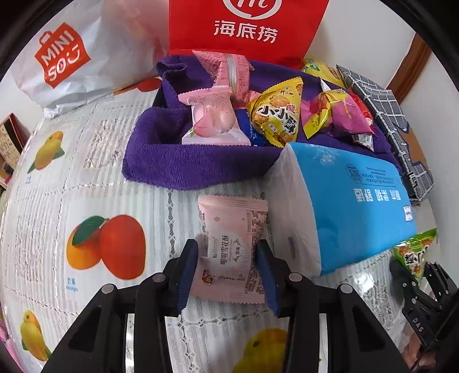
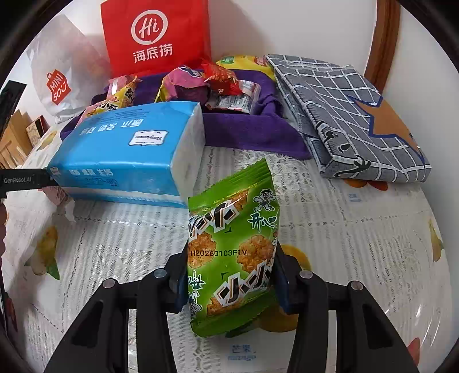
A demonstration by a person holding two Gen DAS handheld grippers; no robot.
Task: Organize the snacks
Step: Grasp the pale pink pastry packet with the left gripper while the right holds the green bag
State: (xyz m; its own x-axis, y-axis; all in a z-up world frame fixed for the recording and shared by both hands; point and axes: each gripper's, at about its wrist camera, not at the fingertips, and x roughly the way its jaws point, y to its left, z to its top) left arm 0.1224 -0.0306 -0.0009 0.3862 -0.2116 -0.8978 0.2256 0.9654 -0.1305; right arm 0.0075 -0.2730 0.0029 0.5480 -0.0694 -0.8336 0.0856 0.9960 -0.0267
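Snacks are being gathered into the purple towel (image 1: 160, 169), which is bunched like a nest at the back of the desk (image 1: 57, 186) in front of the red bag (image 1: 246, 25). Several packets already lie in it. In front of the towel, on the desk's fruit-print cover, lies the pink packet (image 1: 232, 246), just left of the blue tissue pack (image 1: 355, 206). The left claw (image 1: 231, 275) has its pads against the packet's two long edges, pinching it. The right claw (image 2: 229, 278) pinches the green packet (image 2: 232, 246) across its lower half, the packet standing upright in front of the tissue pack's right end.

The step in hand looks like lifting both packets to carry them to the towel. To do it well, keep each pinch firm but not crushing, since these wrappers are puffed and slippery. Lift straight up first so the pink packet clears the tissue pack beside it. Then let go low over a bare patch of towel, away from the packets already there
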